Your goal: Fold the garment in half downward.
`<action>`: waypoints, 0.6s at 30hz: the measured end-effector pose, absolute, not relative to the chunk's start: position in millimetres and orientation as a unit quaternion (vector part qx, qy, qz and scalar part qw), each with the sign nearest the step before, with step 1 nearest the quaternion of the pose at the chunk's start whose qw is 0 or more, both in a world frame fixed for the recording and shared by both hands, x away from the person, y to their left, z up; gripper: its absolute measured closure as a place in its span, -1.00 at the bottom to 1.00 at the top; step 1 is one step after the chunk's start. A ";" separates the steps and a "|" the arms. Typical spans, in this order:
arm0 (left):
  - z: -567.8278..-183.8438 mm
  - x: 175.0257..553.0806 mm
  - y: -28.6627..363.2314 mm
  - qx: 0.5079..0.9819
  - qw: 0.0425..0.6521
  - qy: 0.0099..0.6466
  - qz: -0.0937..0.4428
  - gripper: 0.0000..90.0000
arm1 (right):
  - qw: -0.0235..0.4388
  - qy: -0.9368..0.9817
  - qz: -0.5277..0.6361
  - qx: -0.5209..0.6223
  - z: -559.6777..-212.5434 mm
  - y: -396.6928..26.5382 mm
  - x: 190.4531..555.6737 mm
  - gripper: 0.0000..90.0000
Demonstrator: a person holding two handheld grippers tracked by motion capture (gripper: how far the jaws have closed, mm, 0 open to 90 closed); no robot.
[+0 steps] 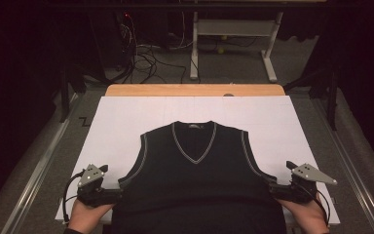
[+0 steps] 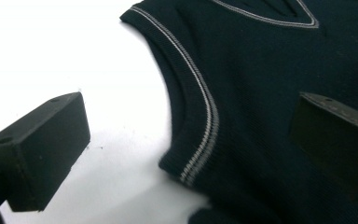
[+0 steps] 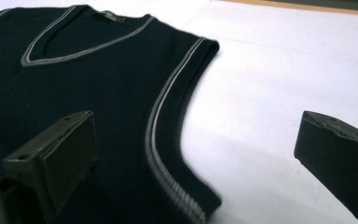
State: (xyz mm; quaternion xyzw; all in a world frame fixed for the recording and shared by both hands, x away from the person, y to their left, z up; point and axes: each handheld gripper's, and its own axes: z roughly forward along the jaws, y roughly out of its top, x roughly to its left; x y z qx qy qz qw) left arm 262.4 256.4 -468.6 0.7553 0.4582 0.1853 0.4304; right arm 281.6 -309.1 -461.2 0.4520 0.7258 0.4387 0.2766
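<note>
Lying flat, front up, near the worktop's (image 1: pixel 126 117) front edge, the vest (image 1: pixel 197 180) is spread for handling. At its left armhole the left gripper (image 1: pixel 111 194) stands with jaws apart, gripping nothing; at the right armhole the right gripper (image 1: pixel 278 189) does likewise, likely placed to take both sides evenly.

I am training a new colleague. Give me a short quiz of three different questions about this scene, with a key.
1. True or false: the left gripper is shut on the vest.
2. Which neckline has the vest: A round, B V-shaped, C collared?
3. Fill in: the vest lies flat on a ____ board.

Key: 1 false, its jaws stand open over the armhole edge, as do those of the right gripper. 2 B. 3 white.
</note>
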 end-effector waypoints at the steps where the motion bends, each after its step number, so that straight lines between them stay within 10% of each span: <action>1: -467.9 267.5 256.8 0.754 0.433 0.460 0.182 -1.00 | 0.277 0.726 0.437 0.453 -460.5 -308.7 284.3 -0.99; 18: -435.5 337.5 241.8 0.747 0.445 0.459 0.183 -1.00 | 0.271 0.718 0.443 0.464 -442.6 -287.9 352.5 -0.99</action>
